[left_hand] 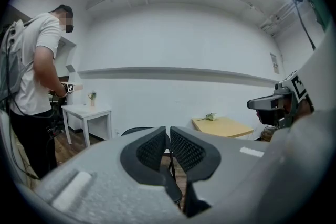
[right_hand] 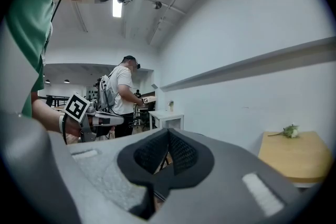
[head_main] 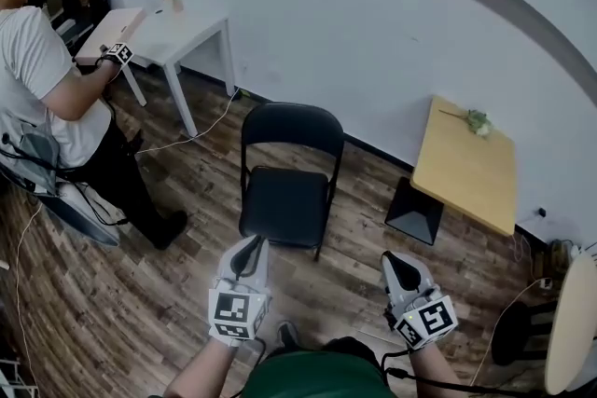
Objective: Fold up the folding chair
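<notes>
The folding chair (head_main: 287, 137) is stood open by the floor's (head_main: 140, 294) far edge, and seems only reached for. The left gripper (head_main: 248, 249) and right gripper (head_main: 398, 266) are empty (jaws pressed together). Jaws must be opened next, to grip the seat (head_main: 283, 205).

Operator: green shirt (head_main: 312, 379). Left gripper (head_main: 248, 247) and right gripper (head_main: 399, 264): pale grey shells, black ribbed pads (left_hand: 151, 152), white cubes (head_main: 233, 314) bearing black square markers. A black cable (head_main: 429, 381) leaves the right gripper.

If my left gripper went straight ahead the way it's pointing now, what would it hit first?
The left gripper would most likely meet the black metal folding chair, near its seat front; depth is unclear.
</notes>
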A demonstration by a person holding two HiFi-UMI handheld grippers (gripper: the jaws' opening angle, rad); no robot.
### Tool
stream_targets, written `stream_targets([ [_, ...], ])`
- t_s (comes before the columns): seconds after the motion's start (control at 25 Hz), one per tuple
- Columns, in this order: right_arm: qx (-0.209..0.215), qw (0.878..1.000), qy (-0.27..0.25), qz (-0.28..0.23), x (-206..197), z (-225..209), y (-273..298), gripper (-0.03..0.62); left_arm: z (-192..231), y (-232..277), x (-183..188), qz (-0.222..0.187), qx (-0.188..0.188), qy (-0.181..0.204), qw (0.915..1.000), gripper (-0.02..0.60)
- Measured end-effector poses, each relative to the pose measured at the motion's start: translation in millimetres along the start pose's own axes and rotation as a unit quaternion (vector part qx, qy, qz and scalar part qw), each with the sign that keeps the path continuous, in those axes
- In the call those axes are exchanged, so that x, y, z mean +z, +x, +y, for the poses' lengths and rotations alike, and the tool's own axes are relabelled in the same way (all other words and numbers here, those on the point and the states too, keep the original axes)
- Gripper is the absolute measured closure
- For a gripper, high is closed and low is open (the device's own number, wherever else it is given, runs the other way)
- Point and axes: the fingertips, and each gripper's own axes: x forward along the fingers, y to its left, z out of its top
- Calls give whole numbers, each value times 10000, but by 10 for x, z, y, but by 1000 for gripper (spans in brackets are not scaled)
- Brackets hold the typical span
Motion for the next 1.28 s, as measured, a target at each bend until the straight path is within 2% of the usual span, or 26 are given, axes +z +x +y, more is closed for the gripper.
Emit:
stream_targets([
  [0.24, 27, 9997, 226, 134, -171, -193, 169, 591, -6, 284, -80, 164, -48, -16, 9999, 548],
  [0.44, 215, 9988, 401, 197, -318, -636, 440, 591, -126, 687, -90, 263, 27, 101, 9996, 548],
  [0.64, 685, 9965, 474, 77, -308, -1125, 964, 591, -8, 1089, 42, 275, 585, 165, 9978, 548],
  [0.8, 993, 9940, 445, 136, -300, -1579, 1323, 591, -60, 1583, 176, 204, 814, 49, 9965, 548],
  [0.92, 1332, 9892, 556, 272, -374, -1819, 1622, 591, -43, 1762, 189, 241, 1258, -32, 9918, 547],
  [1.04, 1448, 9865, 661, 387, -452, -2085, 1885, 591, -61, 1877, 136, 292, 1493, -80, 9883, 546],
  [1.12, 1463, 9858, 699, 427, -473, -2229, 2060, 591, -33, 1872, 37, 400, 1677, -237, 9847, 546],
  [1.28, 1627, 9828, 715, 512, -516, -2336, 2396, 591, 76, 1754, -176, 502, 2093, -954, 9719, 548],
])
